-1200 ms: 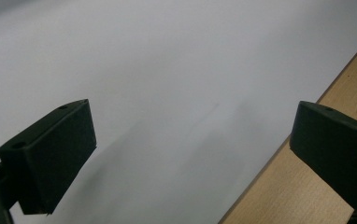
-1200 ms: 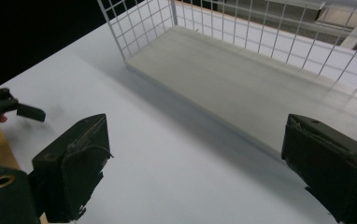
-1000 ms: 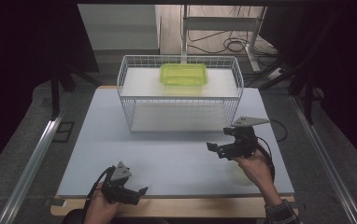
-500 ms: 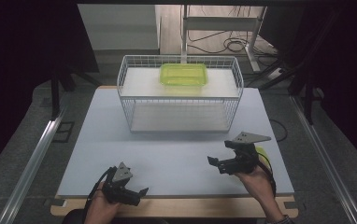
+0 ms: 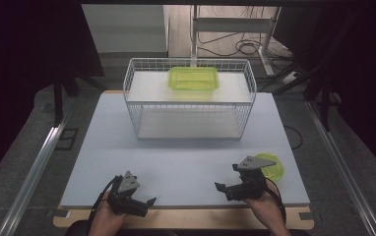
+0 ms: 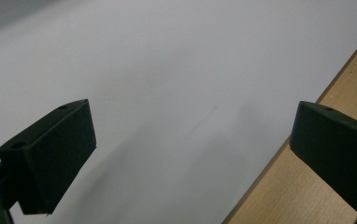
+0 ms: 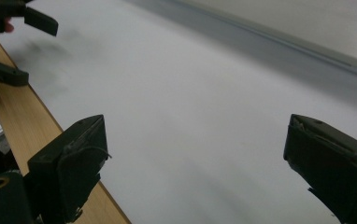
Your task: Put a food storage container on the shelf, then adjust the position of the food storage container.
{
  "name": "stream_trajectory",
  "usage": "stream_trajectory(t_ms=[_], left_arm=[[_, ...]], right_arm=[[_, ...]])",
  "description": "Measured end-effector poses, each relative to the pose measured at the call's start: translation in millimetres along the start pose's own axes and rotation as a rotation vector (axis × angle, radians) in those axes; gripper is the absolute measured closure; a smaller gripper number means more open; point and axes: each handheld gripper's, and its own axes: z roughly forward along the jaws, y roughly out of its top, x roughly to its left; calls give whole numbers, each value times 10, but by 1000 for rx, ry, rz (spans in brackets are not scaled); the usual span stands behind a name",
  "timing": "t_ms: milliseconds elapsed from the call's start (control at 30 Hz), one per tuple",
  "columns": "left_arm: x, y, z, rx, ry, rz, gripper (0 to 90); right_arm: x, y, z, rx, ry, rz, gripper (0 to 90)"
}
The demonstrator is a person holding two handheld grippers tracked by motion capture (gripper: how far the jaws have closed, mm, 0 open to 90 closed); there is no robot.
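A lime-green container [image 5: 193,78] sits on the upper shelf of a white wire basket [image 5: 137,105] at the back of the table. A matching round green lid [image 5: 273,169] lies flat on the pale mat at the front right. My right gripper [image 5: 225,178] hovers just left of the lid, near the front edge, pointing left. Its jaws stand open with nothing between them [image 7: 195,163]. My left gripper [image 5: 146,204] is at the front left over the mat's edge, open and empty [image 6: 190,154].
The pale grey mat [image 5: 186,157] covers a wooden table whose bare strip [image 5: 186,219] runs along the front. The other gripper [image 7: 13,42] appears far off in the right gripper view. Cables and a metal stand [image 5: 235,34] lie on the floor behind the table.
My right gripper has drawn back toward the front edge and slightly left, uncovering the green lid behind it. The left gripper has stayed put.
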Motion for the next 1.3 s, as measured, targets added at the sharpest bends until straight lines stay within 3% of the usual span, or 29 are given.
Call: stream_trajectory(t_ms=[367, 400, 500, 633, 667, 733, 867, 900, 1067, 1167, 1200, 1300], left_arm=[[1, -2, 7, 3, 0, 2, 4], [0, -2, 8, 4, 1, 2, 4], [-1, -2, 9, 5, 2, 3, 4], [1, -2, 11, 8, 2, 5, 4], [1, -2, 14, 9, 3, 6, 4], [0, -2, 14, 10, 3, 6, 5], [-1, -2, 18, 11, 3, 4, 5], [-1, -2, 18, 11, 3, 4, 4], [2, -3, 17, 11, 5, 3, 5], [3, -3, 19, 12, 4, 3, 5], [3, -3, 19, 13, 3, 2, 5], [3, -3, 20, 14, 4, 2, 5]], right_arm=[[-45, -20, -7, 6, -27, 6, 27], [-68, -1, -26, 2, -50, 32, 18], [-111, 9, -62, 3, -52, 52, 32], [-215, 25, -202, -6, -96, 72, 204], [-279, 25, -277, -13, -129, 81, 320], [-317, 20, -314, -19, -144, 89, 372], [-534, -17, -492, -33, -198, 132, 644], [-534, -17, -492, -33, -198, 132, 644], [-768, -105, -668, -32, -269, 151, 887], [-833, -135, -724, -26, -300, 158, 893], [-900, -173, -784, -30, -333, 170, 894], [-961, -212, -831, -37, -355, 185, 894]])
